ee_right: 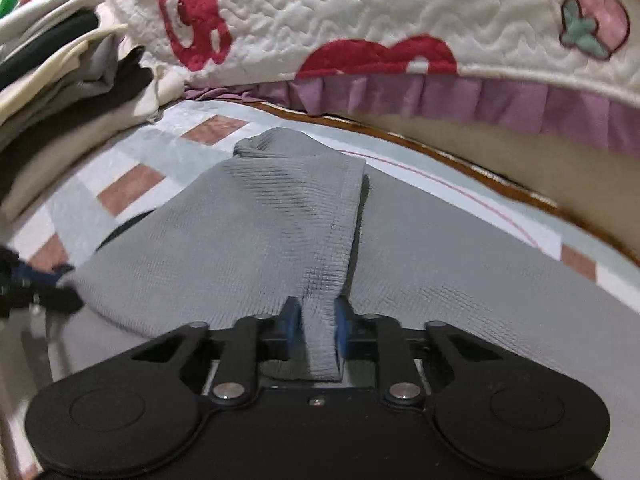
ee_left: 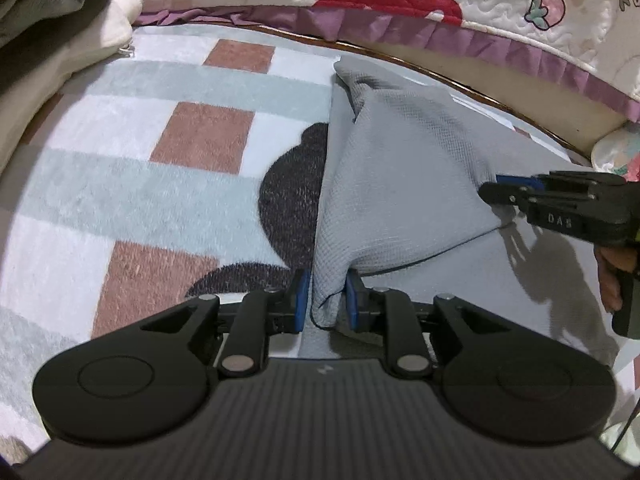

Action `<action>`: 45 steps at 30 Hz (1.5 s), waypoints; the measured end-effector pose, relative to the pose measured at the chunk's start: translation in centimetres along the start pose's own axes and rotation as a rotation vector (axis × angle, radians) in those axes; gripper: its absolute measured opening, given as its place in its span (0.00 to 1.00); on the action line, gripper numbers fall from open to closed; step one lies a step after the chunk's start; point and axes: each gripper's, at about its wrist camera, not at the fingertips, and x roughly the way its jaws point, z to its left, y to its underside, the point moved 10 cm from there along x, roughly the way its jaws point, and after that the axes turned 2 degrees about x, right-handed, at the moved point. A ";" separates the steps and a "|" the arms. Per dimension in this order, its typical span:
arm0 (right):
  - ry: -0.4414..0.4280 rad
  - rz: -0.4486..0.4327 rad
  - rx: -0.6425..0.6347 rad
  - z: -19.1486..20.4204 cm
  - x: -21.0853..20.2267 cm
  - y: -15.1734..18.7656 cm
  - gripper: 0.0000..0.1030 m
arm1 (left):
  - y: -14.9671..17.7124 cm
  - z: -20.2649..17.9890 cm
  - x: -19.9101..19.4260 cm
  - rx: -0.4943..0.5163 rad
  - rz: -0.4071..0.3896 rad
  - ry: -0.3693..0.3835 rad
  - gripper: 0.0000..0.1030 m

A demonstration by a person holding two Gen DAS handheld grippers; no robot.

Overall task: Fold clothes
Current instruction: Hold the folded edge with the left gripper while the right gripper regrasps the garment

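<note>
A grey waffle-knit garment point(ee_left: 404, 184) lies on a checked blanket, with one flap lifted off its lower layer. My left gripper point(ee_left: 325, 300) is shut on the flap's near edge, cloth bunched between its blue pads. My right gripper point(ee_left: 494, 190) comes in from the right in the left wrist view and pinches the flap's other corner. In the right wrist view the same garment point(ee_right: 256, 232) rises in a fold into my right gripper point(ee_right: 318, 326), which is shut on a strip of its hem. The left gripper point(ee_right: 60, 276) shows blurred at the left edge there, on the cloth's corner.
The checked blanket point(ee_left: 168, 184) in pale blue, white and brown spreads to the left. A stack of folded clothes point(ee_right: 60, 92) sits at the back left. A white quilted cover point(ee_right: 360, 20) with a purple frill hangs along the back. A wooden rim point(ee_right: 480, 184) borders the far side.
</note>
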 end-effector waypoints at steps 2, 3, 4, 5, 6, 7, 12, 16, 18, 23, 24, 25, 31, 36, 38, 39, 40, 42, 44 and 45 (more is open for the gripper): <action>0.024 -0.010 -0.011 -0.3 -0.4 0.1 0.11 | -0.3 -0.3 -0.4 0.004 -0.016 0.012 0.10; 0.035 -0.016 -0.013 -0.6 -0.5 0.1 0.08 | -0.7 -0.3 -0.8 -0.009 -0.036 0.016 0.09; 0.040 -0.016 -0.009 -0.8 -0.7 0.1 0.06 | -1.2 -0.3 -1.4 -0.030 -0.070 0.016 0.09; 0.053 -0.020 -0.002 -1.1 -0.8 0.0 0.06 | -1.7 -0.2 -2.0 -0.051 -0.100 0.024 0.08; 0.079 -0.028 0.003 -1.4 -1.1 -0.1 0.05 | -2.1 -0.1 -2.5 -0.056 -0.120 0.024 0.05; 0.128 -0.038 -0.005 -1.7 -1.5 -0.3 0.01 | -2.5 0.1 -2.9 -0.049 -0.135 0.011 0.04; 0.280 -0.098 0.034 -4.0 -3.2 -2.3 0.17 | -3.2 0.3 -3.7 -0.032 -0.156 0.029 0.05; 0.051 -0.117 0.072 -1.3 -1.7 -6.1 0.17 | -3.8 -0.1 -3.1 -0.012 -0.248 0.047 0.19; -0.066 -0.107 0.078 0.6 0.0 -8.1 0.17 | -3.9 -0.3 -2.7 0.003 -0.283 0.044 0.22; -0.198 -0.023 0.065 3.8 5.9 -12.3 0.40 | -2.8 -0.2 0.0 -0.005 -0.230 0.057 0.20; -0.231 0.024 0.066 4.3 7.1 -12.7 0.50 | -2.6 -0.3 0.4 0.005 -0.222 0.066 0.14; -0.239 0.063 0.062 4.6 8.2 -12.8 0.53 | -2.4 -0.5 0.6 0.022 -0.213 0.069 0.06; -0.252 0.179 0.086 5.0 10.8 -11.9 0.10 | -2.3 -1.8 -0.2 0.103 -0.195 0.052 0.02; -0.283 0.136 0.133 5.0 10.9 -12.7 0.08 | -2.0 -1.4 -1.3 0.080 -0.180 0.040 0.01; -0.287 0.128 0.150 5.0 10.7 -13.1 0.08 | -1.5 -1.0 -0.9 0.061 -0.151 0.040 0.01; -0.286 0.127 0.155 5.0 10.7 -13.2 0.08 | -1.2 -1.0 -0.8 0.058 -0.139 0.041 0.01; -0.285 0.127 0.162 4.9 10.8 -13.3 0.08 | -1.0 -0.9 -0.7 0.063 -0.125 0.033 0.01; -0.284 0.117 0.165 4.7 10.9 -13.5 0.08 | -0.7 -0.7 -0.7 0.080 -0.105 0.014 0.01; -0.285 0.101 0.172 4.5 10.7 -13.6 0.08 | -0.6 -0.5 -0.9 0.058 -0.087 0.022 0.01; -0.286 0.085 0.173 4.5 10.6 -13.7 0.09 | -0.5 -0.3 -0.9 0.049 -0.079 0.025 0.01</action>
